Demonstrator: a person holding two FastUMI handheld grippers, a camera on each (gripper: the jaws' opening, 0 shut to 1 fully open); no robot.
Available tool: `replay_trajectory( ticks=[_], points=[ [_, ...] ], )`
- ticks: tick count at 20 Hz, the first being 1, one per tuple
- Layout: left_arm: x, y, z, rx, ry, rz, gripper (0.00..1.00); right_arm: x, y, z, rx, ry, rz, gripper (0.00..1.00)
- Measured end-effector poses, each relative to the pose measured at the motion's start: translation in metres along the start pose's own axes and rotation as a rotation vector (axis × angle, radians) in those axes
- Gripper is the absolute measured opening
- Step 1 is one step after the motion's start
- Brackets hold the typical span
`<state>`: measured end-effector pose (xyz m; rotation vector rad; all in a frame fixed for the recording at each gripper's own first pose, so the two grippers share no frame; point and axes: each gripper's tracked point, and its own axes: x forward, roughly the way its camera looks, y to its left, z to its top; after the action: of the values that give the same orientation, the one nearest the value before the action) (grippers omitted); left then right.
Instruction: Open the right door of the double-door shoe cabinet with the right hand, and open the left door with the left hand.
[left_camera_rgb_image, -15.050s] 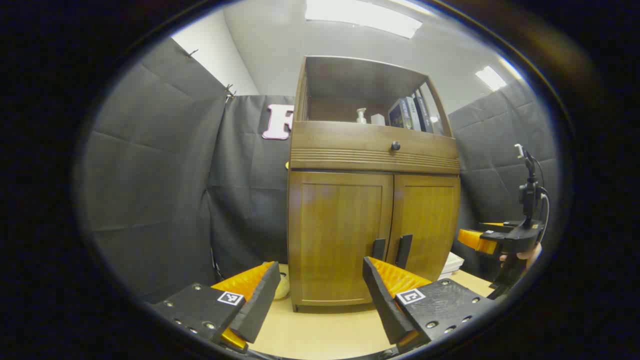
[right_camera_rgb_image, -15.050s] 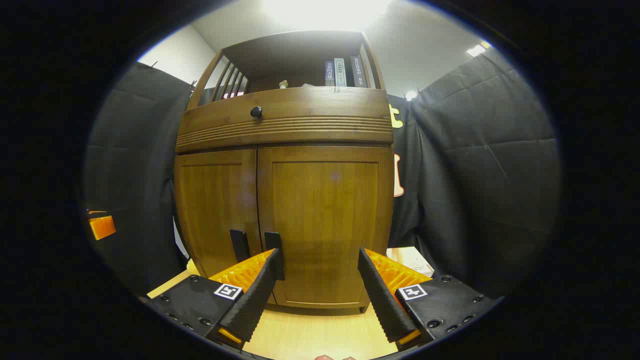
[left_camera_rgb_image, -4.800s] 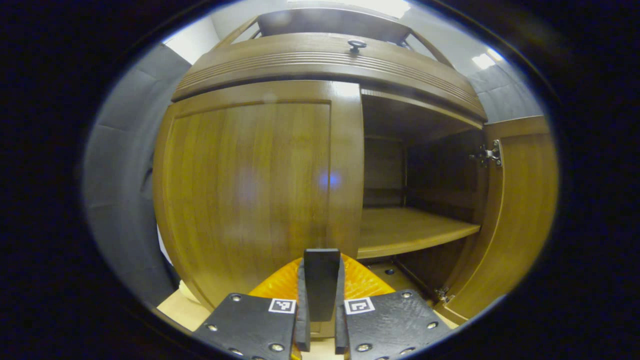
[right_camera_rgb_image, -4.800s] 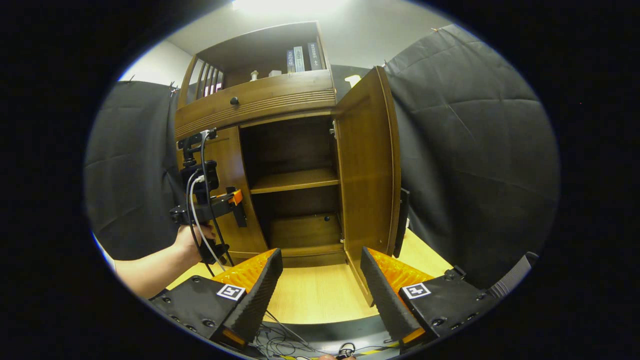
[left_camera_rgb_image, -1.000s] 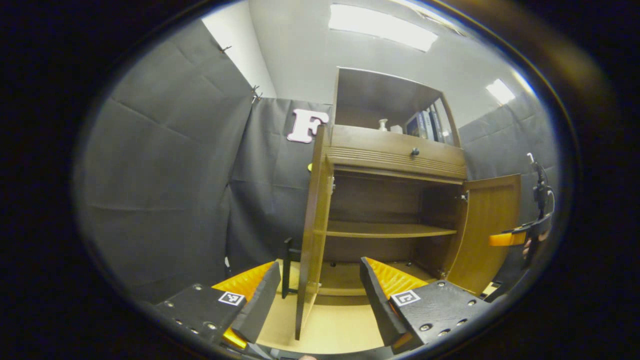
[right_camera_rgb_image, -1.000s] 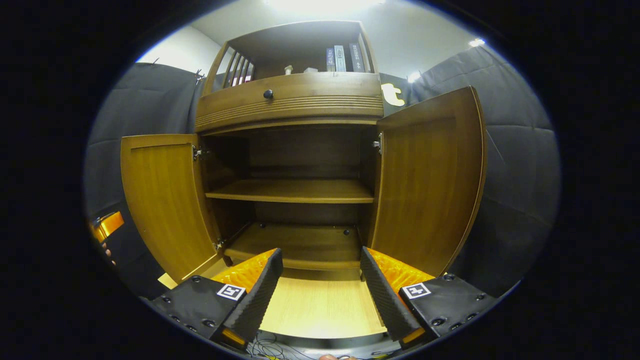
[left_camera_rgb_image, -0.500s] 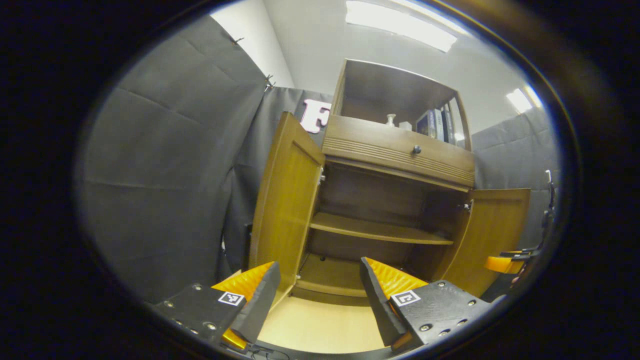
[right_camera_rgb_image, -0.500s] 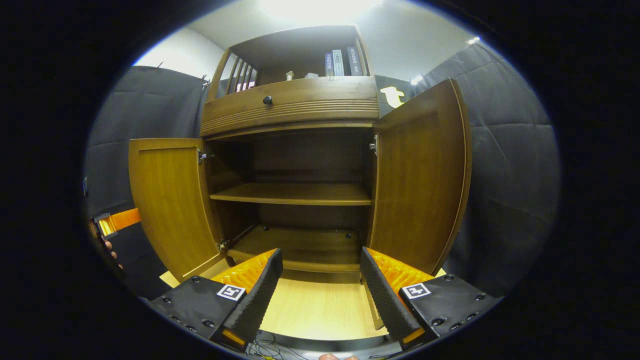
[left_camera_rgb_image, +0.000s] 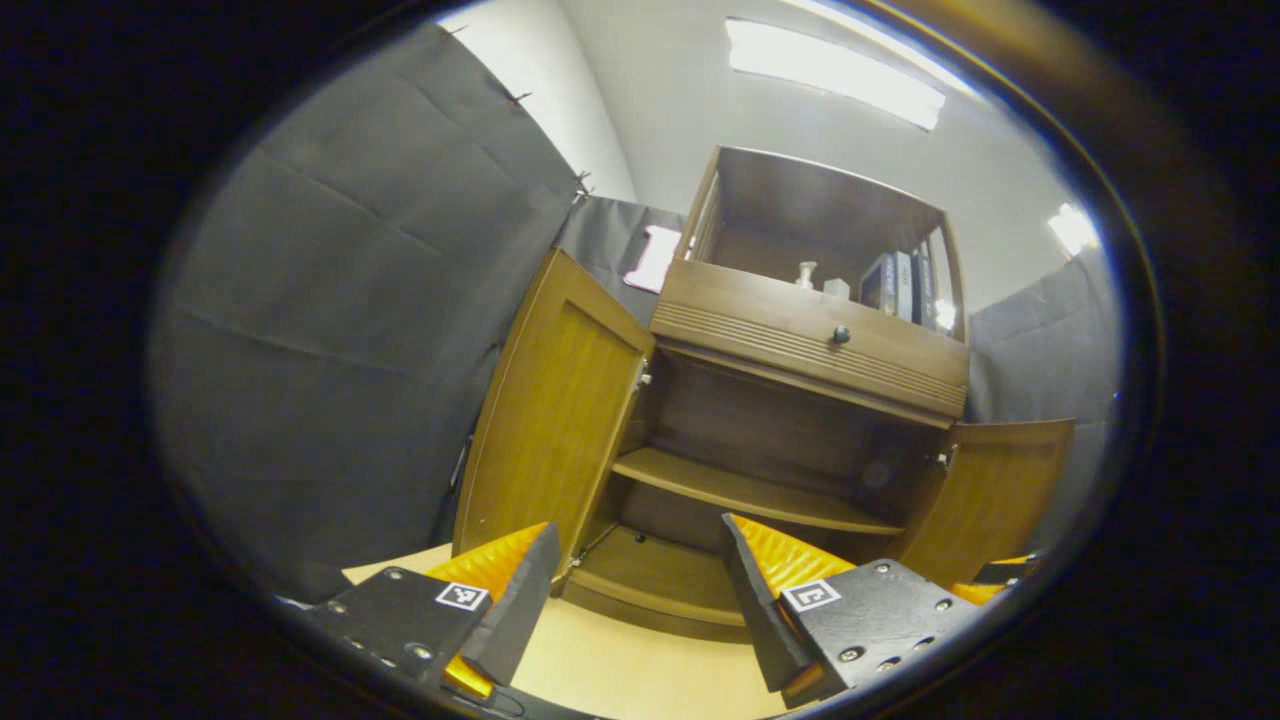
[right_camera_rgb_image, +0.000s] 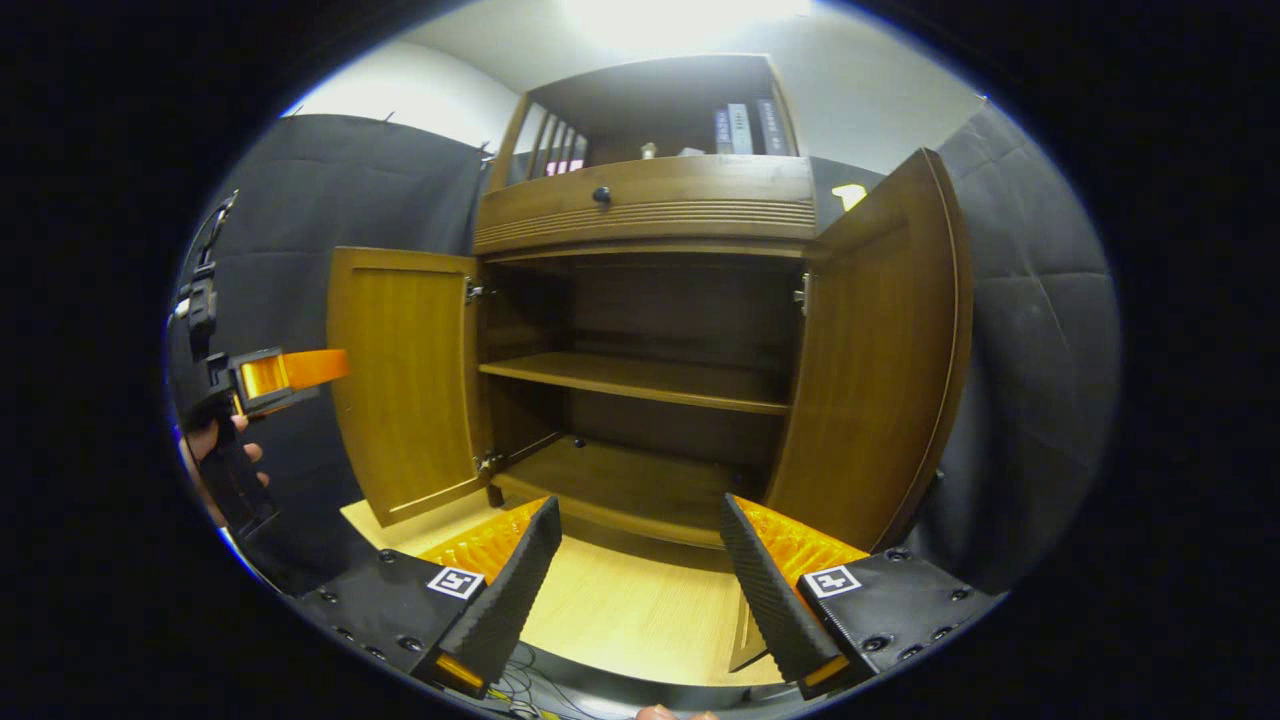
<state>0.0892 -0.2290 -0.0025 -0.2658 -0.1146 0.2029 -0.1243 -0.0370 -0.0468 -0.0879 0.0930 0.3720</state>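
Now both doors of the shoe cabinet (right_camera_rgb_image: 640, 300) stand swung wide. In the right gripper view the left door (right_camera_rgb_image: 400, 380) angles out on its hinges toward the left, and the right door (right_camera_rgb_image: 880, 350) angles out toward the right, so the middle shelf (right_camera_rgb_image: 640, 378) and the cabinet floor lie bare. From how they lie, I judge both parts of the task done.

The right hand-held gripper (right_camera_rgb_image: 635, 580) hangs low in front of the cabinet with its jaws spread apart and nothing between them, above the pale bench (right_camera_rgb_image: 620, 610) on which the cabinet stands. It touches neither door, which fits a tool drawn clear once its door is out of the way. The left hand-held gripper (left_camera_rgb_image: 630, 600) likewise has its jaws spread and empty, near the bottom corner of the left door (left_camera_rgb_image: 550, 420) but apart from it; in the right gripper view it sits well off to the left, held in a hand (right_camera_rgb_image: 215, 445), with one orange finger pointing toward the door's outer edge.

Above the doors a drawer front carries a small dark knob (right_camera_rgb_image: 601, 195), and the open top shelf holds a few upright books (right_camera_rgb_image: 745, 128). Their spines bear writing, but it is too small to read. Each gripper finger carries a square black-and-white marker (right_camera_rgb_image: 456, 582), a pattern and not words.
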Motion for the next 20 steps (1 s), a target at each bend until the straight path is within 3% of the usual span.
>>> replay_trajectory(
  ticks=[3, 6, 13, 20],
  points=[
    [-0.017, -0.008, -0.012, 0.078, -0.013, 0.052, 0.87, -0.007, 0.002, -0.002, -0.021, -0.025, 0.066, 0.98],
    [-0.036, -0.027, -0.029, 0.105, 0.008, 0.042, 0.87, -0.014, -0.002, -0.007, -0.031, -0.034, 0.124, 0.97],
    [-0.078, -0.06, -0.021, 0.174, -0.046, 0.047, 0.87, -0.028, -0.01, -0.012, -0.045, -0.063, 0.199, 0.97],
    [-0.072, -0.071, -0.026, 0.157, -0.046, 0.01, 0.87, -0.029, -0.031, -0.006, -0.044, -0.091, 0.171, 1.0]
  ],
)
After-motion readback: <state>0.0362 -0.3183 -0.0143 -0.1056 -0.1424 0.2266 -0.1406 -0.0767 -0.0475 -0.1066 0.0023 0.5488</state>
